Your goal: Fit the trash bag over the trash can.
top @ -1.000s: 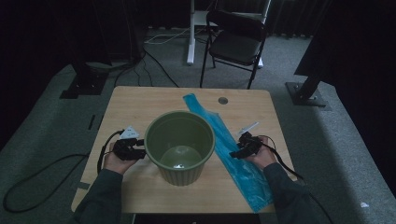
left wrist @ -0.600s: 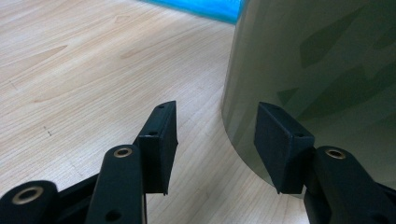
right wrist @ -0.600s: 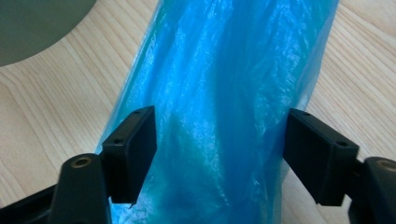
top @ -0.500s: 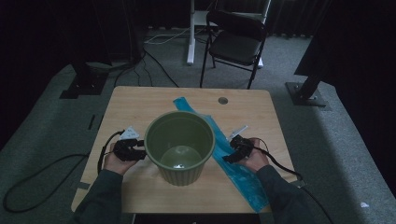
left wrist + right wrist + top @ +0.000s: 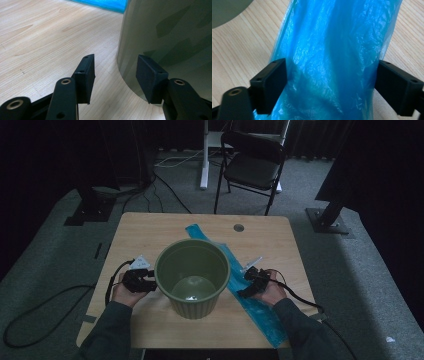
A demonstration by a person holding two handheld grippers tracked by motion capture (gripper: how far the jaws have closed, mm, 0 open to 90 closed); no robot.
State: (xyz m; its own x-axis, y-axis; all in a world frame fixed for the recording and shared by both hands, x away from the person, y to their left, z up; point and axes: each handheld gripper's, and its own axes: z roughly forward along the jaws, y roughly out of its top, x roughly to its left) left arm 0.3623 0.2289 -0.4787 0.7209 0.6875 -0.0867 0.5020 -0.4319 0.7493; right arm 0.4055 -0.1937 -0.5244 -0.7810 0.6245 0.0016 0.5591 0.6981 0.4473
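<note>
since a second ago the right gripper (image 5: 248, 282) has slid in from the tabletop edge toward the bin and now sits over the long crumpled blue plastic bag (image 5: 260, 312); the left gripper (image 5: 148, 282) has hardly shifted.

nearest, in the right gripper view, the fingers (image 5: 270, 83) stand wide apart with the blue bag (image 5: 329, 62) running up between them. they bracket its full width and hold nothing yet; i cannot tell whether the pads already brush the film. in the left gripper view the fingers (image 5: 86, 75) are also open and empty, one out over the bare wood, the other just beside or touching the smooth wall of the round olive-green plastic bin (image 5: 170, 42).

a little farther, the high view shows the bin (image 5: 192, 277) upright in the middle of the light wooden tabletop (image 5: 145, 232), empty inside, with the bag lying flat as a diagonal strip from the near right edge, passing under or behind the bin to the far side.

the step in hand looks like pinching up the bag. to do it well, lower the right fingers until they press the film against the wood, then close slowly so several layers gather rather than one slippery sheet. steady the bin with the left gripper so that dragging the strip does not tip it.

beyond the tabletop stands a black folding chair (image 5: 250, 167) on grey carpet.
</note>
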